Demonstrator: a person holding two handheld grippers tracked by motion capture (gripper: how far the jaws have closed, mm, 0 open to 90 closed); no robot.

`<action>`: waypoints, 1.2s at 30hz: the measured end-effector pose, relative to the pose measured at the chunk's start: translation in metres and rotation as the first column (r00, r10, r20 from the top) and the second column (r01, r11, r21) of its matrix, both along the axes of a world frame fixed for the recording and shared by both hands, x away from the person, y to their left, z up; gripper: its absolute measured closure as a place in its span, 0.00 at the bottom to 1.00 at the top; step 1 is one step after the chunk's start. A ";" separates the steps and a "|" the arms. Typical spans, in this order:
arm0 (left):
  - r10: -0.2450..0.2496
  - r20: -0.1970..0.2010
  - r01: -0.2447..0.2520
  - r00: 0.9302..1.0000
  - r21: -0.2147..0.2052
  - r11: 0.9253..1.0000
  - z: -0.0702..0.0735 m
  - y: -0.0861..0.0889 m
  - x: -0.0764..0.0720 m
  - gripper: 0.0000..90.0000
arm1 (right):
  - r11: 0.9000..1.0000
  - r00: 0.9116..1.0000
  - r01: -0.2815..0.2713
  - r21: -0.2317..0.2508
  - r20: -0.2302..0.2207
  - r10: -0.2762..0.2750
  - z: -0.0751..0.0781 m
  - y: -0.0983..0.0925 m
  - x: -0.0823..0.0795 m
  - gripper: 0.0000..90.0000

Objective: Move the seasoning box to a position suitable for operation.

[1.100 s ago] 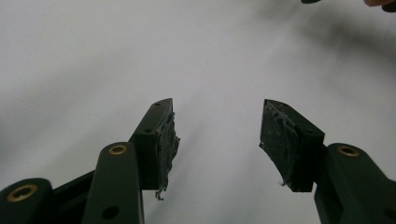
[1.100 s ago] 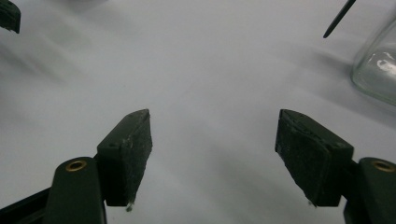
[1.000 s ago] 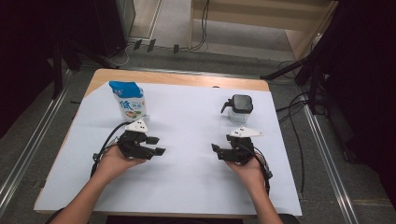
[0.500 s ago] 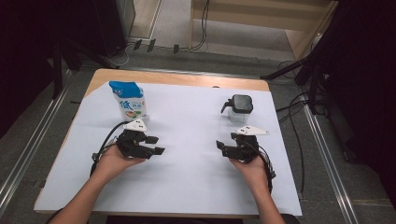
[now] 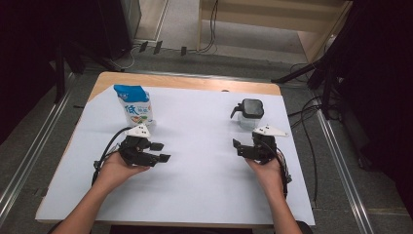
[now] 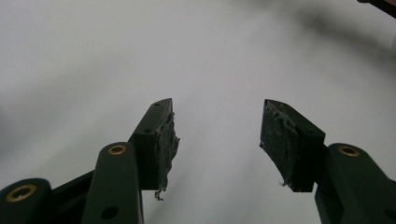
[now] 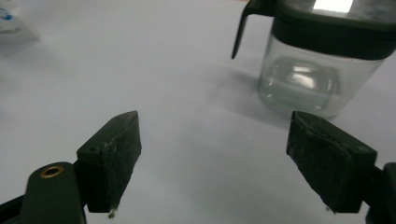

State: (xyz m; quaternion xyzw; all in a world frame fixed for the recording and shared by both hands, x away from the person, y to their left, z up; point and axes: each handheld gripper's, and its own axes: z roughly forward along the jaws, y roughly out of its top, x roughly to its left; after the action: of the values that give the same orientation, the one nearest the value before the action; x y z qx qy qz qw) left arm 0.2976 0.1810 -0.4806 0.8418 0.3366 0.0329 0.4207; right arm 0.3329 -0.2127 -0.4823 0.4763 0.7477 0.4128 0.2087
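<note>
A blue-and-white milk pouch [image 5: 134, 105] stands upright at the far left of the white table. At the far right stands a clear jug with a black lid and handle [image 5: 251, 113]. My left gripper [image 5: 160, 151] rests low just in front of the pouch, open, with bare table between its pads [image 6: 217, 140]. My right gripper [image 5: 239, 148] sits just in front of the jug. Its jaws have just been opening and hold nothing [image 7: 215, 154]. In the right gripper view the jug [image 7: 322, 60] stands beyond the right pad and a corner of the pouch [image 7: 11, 25] shows at the top left.
The white sheet covers the table [image 5: 195, 195], with a wooden strip along the far edge. Cables trail from both grippers toward the person. Dark stands and floor cables surround the table.
The right gripper has shifted a little to the right and toward the jug, and its jaws stand wider apart. The left gripper has stayed put.
</note>
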 end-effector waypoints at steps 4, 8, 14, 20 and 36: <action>0.006 0.003 -0.006 1.000 -0.007 1.000 -0.001 0.003 -0.002 0.50 | 0.997 0.998 0.066 0.039 -0.012 -0.066 -0.001 -0.006 0.012 0.17; 0.005 0.001 -0.005 1.000 -0.007 1.000 0.000 0.003 -0.004 0.50 | 0.992 0.994 0.111 0.066 -0.002 -0.111 -0.002 -0.010 0.023 0.17; 0.002 0.001 -0.002 1.000 -0.003 1.000 -0.002 0.002 -0.003 0.50 | 0.989 0.990 0.140 0.036 -0.006 -0.140 -0.002 -0.009 0.036 0.13; -0.005 0.008 0.005 1.000 -0.002 1.000 -0.001 -0.001 -0.002 0.50 | 0.983 0.983 0.182 -0.012 0.012 -0.182 0.000 -0.010 0.049 0.00; -0.010 0.000 0.010 1.000 -0.002 1.000 -0.002 -0.005 -0.002 0.50 | 0.972 0.972 0.235 0.016 -0.005 -0.235 -0.012 -0.006 0.088 0.00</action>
State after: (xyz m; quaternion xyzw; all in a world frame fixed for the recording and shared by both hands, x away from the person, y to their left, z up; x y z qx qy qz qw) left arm 0.2957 0.1763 -0.4825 0.8430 0.3323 0.0306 0.4219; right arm 0.4213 -0.2187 -0.4947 0.5639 0.6830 0.3905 0.2511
